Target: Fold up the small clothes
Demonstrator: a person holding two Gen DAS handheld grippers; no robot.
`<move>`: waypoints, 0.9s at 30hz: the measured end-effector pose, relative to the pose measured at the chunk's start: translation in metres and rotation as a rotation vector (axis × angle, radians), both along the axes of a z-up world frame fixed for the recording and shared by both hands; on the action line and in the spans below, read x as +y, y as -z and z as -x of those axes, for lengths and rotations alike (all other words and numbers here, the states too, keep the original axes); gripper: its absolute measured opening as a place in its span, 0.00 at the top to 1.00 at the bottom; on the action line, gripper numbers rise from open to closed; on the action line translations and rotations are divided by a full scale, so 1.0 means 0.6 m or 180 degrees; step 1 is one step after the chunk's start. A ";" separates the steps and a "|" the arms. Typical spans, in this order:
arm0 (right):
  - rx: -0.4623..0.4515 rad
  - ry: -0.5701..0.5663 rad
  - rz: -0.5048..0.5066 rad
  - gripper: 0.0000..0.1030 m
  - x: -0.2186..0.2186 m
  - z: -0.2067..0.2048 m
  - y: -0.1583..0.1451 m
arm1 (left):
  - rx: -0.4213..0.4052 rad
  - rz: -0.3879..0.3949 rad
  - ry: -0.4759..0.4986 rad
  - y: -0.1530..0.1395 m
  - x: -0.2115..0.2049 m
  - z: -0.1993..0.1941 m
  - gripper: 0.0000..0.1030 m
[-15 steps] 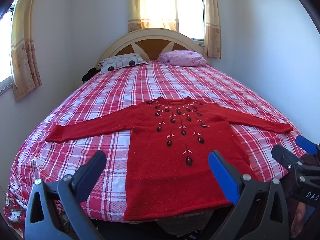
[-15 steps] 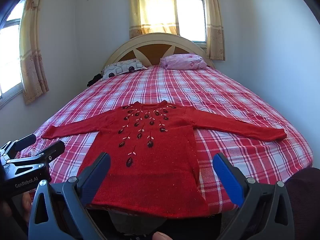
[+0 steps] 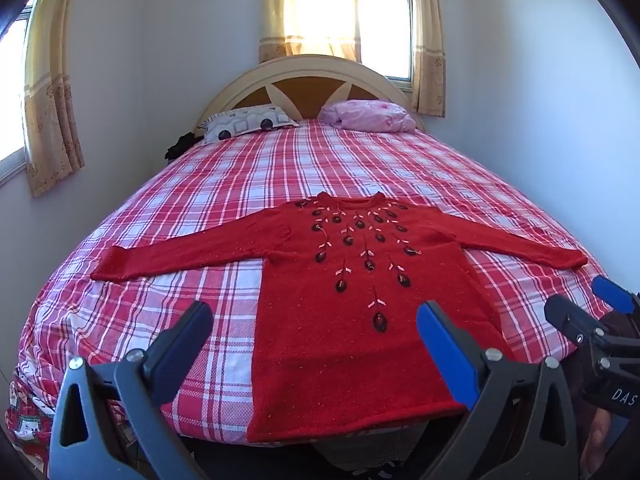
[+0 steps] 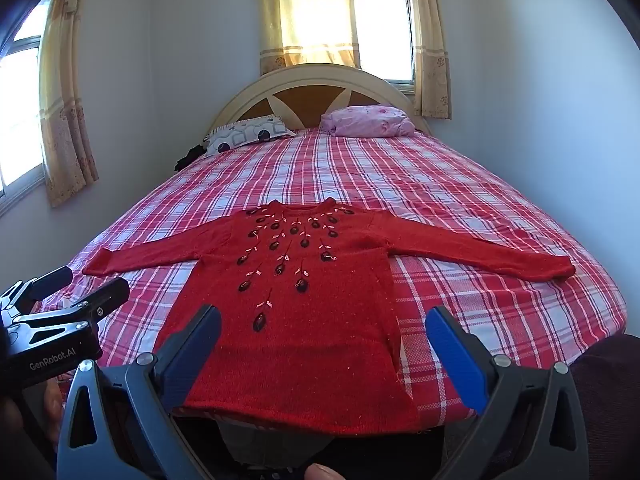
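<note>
A red knitted sweater (image 3: 360, 320) (image 4: 304, 320) with dark embroidered buds lies flat on the bed, front up, both sleeves spread out sideways, its hem at the near edge. My left gripper (image 3: 316, 324) hovers open above the hem's left part, nothing between its fingers. My right gripper (image 4: 324, 328) is open too, over the hem's right part, touching nothing. Each gripper also shows in the other's view: the right gripper (image 3: 588, 304) at the right edge, the left gripper (image 4: 76, 284) at the left edge.
The bed (image 3: 360, 168) has a red and white checked cover. A patterned pillow (image 3: 248, 122) and a pink pillow (image 3: 368, 116) lie against the headboard (image 3: 308, 80). Walls stand close on both sides. Curtained windows (image 4: 380, 32) are behind.
</note>
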State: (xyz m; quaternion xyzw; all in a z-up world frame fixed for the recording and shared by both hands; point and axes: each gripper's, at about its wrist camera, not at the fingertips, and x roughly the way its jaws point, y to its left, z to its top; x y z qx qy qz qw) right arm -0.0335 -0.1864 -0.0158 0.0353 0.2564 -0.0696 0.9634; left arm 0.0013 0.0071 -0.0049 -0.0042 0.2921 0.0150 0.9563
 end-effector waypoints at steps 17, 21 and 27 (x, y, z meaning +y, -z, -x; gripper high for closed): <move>0.0022 -0.0012 -0.0008 0.01 0.007 -0.006 0.012 | 0.0020 0.0009 -0.0004 0.005 0.004 -0.002 0.00; 0.0025 -0.0014 -0.0013 0.01 0.006 -0.006 0.014 | 0.0019 0.0007 -0.0001 0.005 0.004 -0.002 0.00; 0.0084 -0.0039 -0.0049 0.01 -0.002 -0.017 0.025 | 0.0089 0.0015 0.0020 0.027 0.002 -0.013 0.00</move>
